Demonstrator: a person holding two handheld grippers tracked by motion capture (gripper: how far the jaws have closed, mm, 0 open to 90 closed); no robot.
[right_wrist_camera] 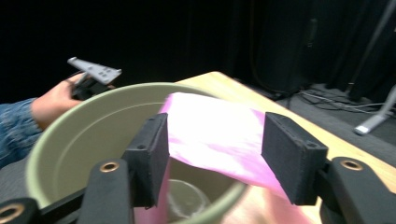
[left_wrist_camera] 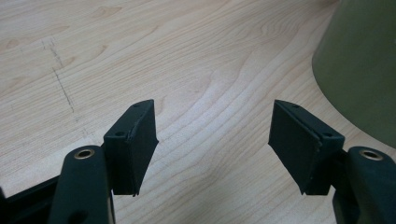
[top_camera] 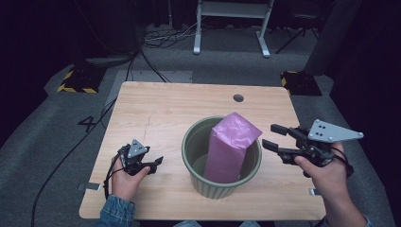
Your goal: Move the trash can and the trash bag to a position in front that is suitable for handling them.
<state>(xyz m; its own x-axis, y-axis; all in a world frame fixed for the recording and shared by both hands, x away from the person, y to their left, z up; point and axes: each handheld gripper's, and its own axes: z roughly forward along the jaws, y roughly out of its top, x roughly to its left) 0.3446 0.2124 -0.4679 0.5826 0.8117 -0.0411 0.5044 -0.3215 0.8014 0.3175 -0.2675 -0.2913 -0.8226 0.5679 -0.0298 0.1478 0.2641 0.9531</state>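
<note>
Tall pink plastic-wrapped block (top_camera: 230, 147) standing slightly tilted inside a round olive-green ribbed plastic bin (top_camera: 195, 144), top end rising well above the rim, near the middle of a pale wooden table (top_camera: 161, 113). Right gripper (top_camera: 273, 136) held just beside the bin's right side, jaws apart and pointing toward the pink block's upper end, not touching it. Seen from the right gripper view, pink block (right_wrist_camera: 215, 135) lying beyond and between the two black pads (right_wrist_camera: 292, 163), clear of both, with the bin's rim (right_wrist_camera: 60, 126) curving below. Left gripper (top_camera: 156, 163) resting low over the table, left of the bin, jaws wide apart with only bare wood (left_wrist_camera: 210, 84) between them; bin wall (left_wrist_camera: 364, 70) off to one side, near but apart from the pads.
</note>
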